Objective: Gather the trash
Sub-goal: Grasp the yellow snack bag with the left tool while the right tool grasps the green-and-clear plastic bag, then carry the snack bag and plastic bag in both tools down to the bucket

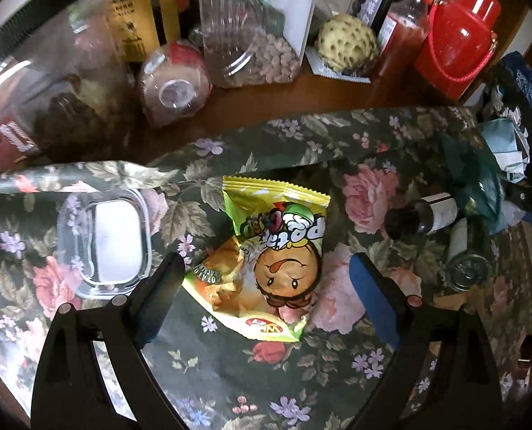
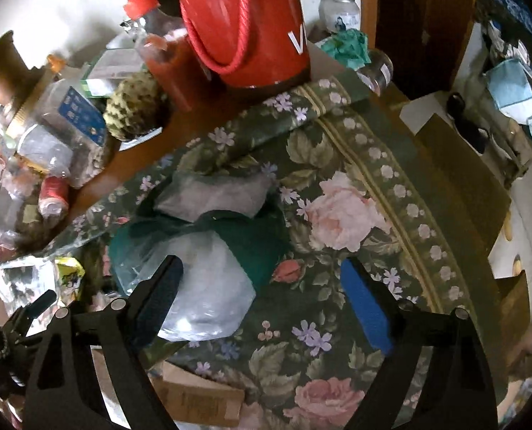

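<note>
On the desk's floral cloth [image 1: 301,136], a clear tub [image 1: 105,240], then the crisp packet [image 1: 276,258] between the left gripper [image 1: 266,268]'s wide-apart jaws; it could slide or crumple away. Right gripper [image 2: 262,286], jaws apart, hovers by a bag [image 2: 208,286].

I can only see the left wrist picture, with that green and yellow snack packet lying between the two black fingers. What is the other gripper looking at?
Observer: The right gripper is open above a clear and green plastic bag lying on the floral tablecloth.
Operator: Is it touching the bag?
Observer: I cannot tell; its left finger overlaps the bag's edge in the picture, nothing more.
Operator: Can it see my snack packet?
Observer: Only a yellow corner of the snack packet, at the far left beside a clear plastic tray.
</note>
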`<act>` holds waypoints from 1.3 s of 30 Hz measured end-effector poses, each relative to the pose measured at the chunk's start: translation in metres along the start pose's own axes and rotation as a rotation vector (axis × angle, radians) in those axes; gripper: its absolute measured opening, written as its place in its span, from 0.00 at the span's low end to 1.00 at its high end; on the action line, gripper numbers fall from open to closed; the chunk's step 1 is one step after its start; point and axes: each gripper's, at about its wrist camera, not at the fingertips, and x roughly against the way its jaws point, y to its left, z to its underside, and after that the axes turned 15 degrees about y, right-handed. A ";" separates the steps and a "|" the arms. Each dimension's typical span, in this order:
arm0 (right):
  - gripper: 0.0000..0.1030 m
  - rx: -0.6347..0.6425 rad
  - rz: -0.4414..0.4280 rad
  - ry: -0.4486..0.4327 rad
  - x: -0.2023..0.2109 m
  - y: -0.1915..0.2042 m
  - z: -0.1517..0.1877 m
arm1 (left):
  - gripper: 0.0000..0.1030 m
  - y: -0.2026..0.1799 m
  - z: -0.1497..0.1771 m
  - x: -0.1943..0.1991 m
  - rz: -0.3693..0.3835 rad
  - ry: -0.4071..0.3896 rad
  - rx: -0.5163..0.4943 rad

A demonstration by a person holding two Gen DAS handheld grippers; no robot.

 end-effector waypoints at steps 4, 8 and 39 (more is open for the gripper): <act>0.60 -0.019 -0.069 0.012 -0.005 -0.005 -0.004 | 0.82 -0.001 -0.005 -0.006 0.003 0.011 -0.015; 0.39 0.006 -0.092 -0.001 -0.004 0.001 -0.004 | 0.74 -0.010 -0.009 -0.011 -0.027 0.010 -0.028; 0.12 0.374 -0.071 -0.413 0.207 -0.027 0.103 | 0.23 -0.151 0.103 0.214 -0.014 -0.414 0.085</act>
